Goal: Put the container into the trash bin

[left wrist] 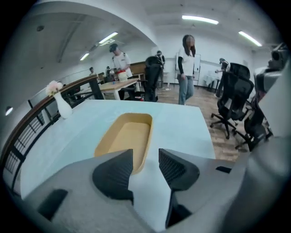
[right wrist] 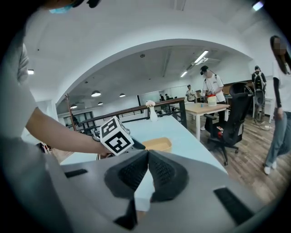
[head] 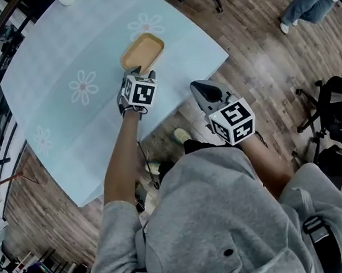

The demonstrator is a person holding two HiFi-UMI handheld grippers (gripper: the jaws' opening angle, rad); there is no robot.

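A shallow tan container (head: 142, 52) lies empty on the light blue tablecloth (head: 73, 58). My left gripper (head: 144, 74) hovers right at its near end, pointing down at it. In the left gripper view the container (left wrist: 127, 136) lies just ahead of the left gripper (left wrist: 145, 155), whose jaws stand open with only cloth showing in the gap. The left jaw overlaps the container's near rim. My right gripper (head: 197, 87) hangs off the table's near corner, over the floor. In the right gripper view the right gripper (right wrist: 148, 154) is shut on nothing, with the container (right wrist: 157, 144) farther off.
A white vase (left wrist: 61, 107) stands at the table's far side by a dark railing (left wrist: 27, 123). Office chairs (left wrist: 232, 102) stand on the wooden floor to the right. A person (left wrist: 186, 68) stands beyond the table, and others are at a desk (left wrist: 119, 84) behind.
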